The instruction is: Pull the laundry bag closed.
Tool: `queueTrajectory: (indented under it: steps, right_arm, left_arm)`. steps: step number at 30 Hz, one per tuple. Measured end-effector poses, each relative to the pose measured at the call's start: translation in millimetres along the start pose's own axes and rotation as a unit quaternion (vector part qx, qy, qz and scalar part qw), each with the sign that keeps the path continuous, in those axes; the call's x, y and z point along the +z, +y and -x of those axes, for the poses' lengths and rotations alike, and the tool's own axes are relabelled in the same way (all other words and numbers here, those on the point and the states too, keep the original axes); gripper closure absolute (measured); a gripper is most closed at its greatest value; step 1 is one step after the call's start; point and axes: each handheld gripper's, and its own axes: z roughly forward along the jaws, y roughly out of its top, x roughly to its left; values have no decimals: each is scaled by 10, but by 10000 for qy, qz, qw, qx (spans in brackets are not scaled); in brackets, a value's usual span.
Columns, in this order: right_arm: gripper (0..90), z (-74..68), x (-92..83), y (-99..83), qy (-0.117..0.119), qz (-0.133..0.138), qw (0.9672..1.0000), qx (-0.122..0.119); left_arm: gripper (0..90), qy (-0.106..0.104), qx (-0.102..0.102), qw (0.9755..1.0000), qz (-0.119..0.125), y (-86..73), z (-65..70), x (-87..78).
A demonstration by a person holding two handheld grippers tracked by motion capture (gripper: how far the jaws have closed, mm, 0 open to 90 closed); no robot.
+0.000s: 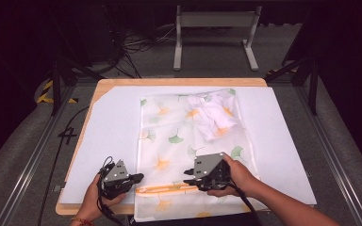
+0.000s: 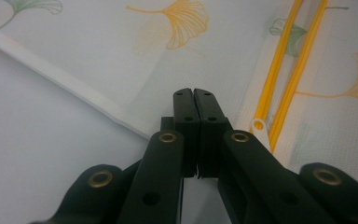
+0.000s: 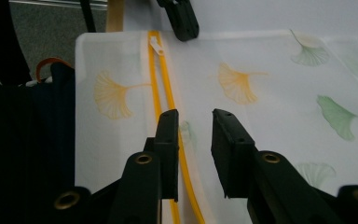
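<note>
A white mesh bag (image 1: 179,136) printed with ginkgo leaves lies flat on the table, with a white garment (image 1: 214,115) bunched inside its far end. A yellow zipper (image 1: 165,189) runs across its near end, and the white zipper pull (image 2: 259,125) sits at the left end. My left gripper (image 1: 137,178) is shut, its tips (image 2: 195,93) over the bag's left edge beside the pull, with nothing seen between the jaws. My right gripper (image 1: 188,179) is open, hovering over the zipper (image 3: 161,88) with its left jaw above the yellow line (image 3: 193,116).
A white sheet (image 1: 108,136) covers the wooden table (image 1: 179,81). The bag's near end hangs over the table's front edge. Behind the table stand a metal frame (image 1: 214,33) and loose floor cables (image 1: 132,47). A dark sleeve (image 3: 23,140) is on the right gripper view's left side.
</note>
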Motion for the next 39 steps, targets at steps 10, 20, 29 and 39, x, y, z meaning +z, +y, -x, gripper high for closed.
queueTrajectory:
  steps: [10,20,29,39]
  right_arm:
    - [781,-167,631,431,348,-526,9947,-807]
    - [740,-212,1040,690,546,-814,9892,-1091]
    - [713,-162,1288,793,746,-1255,9835,-1068]
    - [730,-50,1468,797,984,-1392,9832,-658]
  left_arm:
    - [892,49,26,9999,-83,-27,-7,17]
    - [900,-16,-64,9999,-88,-30,-25,19]
    - [900,-15,-82,9999,-80,-31,-29,21]
    - [900,53,-990,9935,558,-36,96,112]
